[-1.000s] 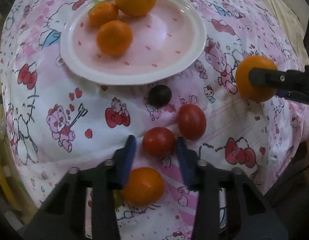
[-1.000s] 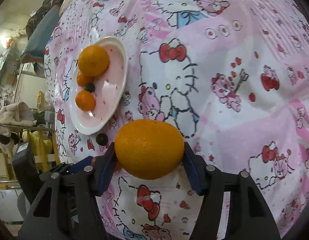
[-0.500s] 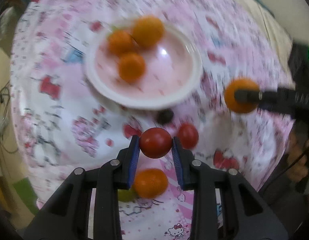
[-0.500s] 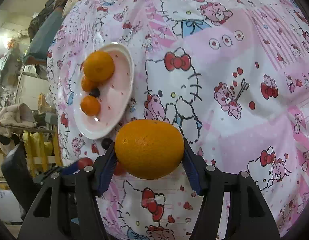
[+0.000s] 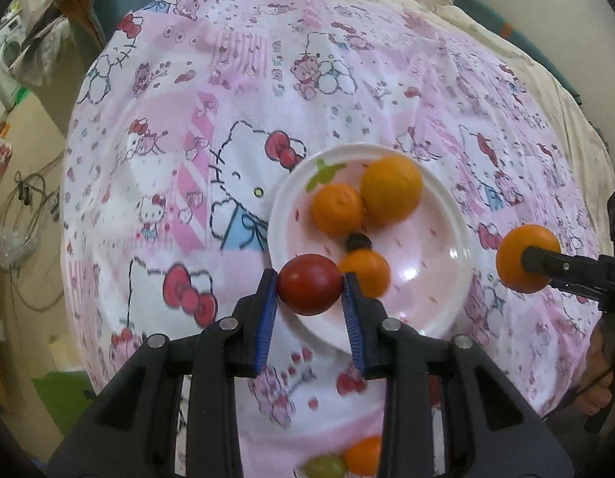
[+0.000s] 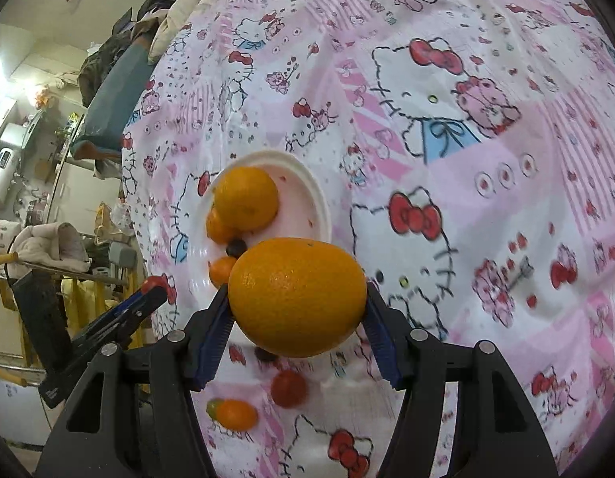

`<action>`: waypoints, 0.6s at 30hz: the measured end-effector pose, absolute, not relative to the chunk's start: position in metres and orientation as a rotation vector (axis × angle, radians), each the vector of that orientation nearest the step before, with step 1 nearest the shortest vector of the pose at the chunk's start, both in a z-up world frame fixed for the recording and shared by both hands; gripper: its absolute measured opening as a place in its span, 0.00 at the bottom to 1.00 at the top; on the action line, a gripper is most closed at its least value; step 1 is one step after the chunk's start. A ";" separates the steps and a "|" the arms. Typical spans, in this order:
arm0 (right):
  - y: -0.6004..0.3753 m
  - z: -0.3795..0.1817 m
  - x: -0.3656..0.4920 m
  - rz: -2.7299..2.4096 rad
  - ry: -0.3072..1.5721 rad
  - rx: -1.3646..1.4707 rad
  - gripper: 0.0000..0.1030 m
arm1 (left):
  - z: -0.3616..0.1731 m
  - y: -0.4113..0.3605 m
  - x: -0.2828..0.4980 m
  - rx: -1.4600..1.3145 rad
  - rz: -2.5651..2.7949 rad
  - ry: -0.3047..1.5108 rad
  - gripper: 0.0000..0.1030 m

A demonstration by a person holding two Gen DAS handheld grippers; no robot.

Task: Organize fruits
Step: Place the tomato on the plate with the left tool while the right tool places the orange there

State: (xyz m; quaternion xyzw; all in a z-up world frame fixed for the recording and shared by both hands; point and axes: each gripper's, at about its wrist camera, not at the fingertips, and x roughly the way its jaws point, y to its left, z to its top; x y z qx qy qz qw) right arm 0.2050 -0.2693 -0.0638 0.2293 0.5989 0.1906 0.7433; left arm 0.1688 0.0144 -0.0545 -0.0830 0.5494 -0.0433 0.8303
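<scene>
The left gripper (image 5: pixel 309 292) is clamped on a red tomato (image 5: pixel 309 285), its blue-padded fingers (image 5: pixel 267 310) pressed against both sides of the fruit, which hangs in the air over the near-left rim of the white plate (image 5: pixel 446 310). The plate sits on a pink cartoon-cat cloth (image 5: pixel 188 139) and carries three oranges: a large orange (image 5: pixel 391 190) at the far side, a smaller orange (image 5: pixel 338 209) touching it on the left, and a third orange (image 5: pixel 365 273) nearer the gripper, with a small dark fruit (image 5: pixel 358 242) between them. The right gripper (image 6: pixel 297 312) grips a big orange (image 6: pixel 297 296), its fingers spread wide around it, and holds it above the cloth just beside the plate's near edge. On the cloth below lie a second tomato (image 6: pixel 289 388), a small orange (image 6: pixel 236 414) touching a green grape (image 6: pixel 213 406), and a dark round fruit (image 6: pixel 265 354) partly hidden behind the held orange. In the left wrist view the held orange (image 5: pixel 524 257) appears off the plate's right rim.
</scene>
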 end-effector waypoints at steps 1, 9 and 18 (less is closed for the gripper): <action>-0.266 -0.066 0.208 0.419 1.316 0.501 0.63 | -0.059 0.015 0.173 -0.182 -0.094 1.170 0.28; -0.230 -0.089 0.224 0.455 1.366 0.479 0.63 | -0.077 0.013 0.189 -0.212 -0.126 1.203 0.28; -0.214 -0.103 0.234 0.467 1.393 0.477 0.63 | -0.082 0.010 0.193 -0.223 -0.126 1.213 0.28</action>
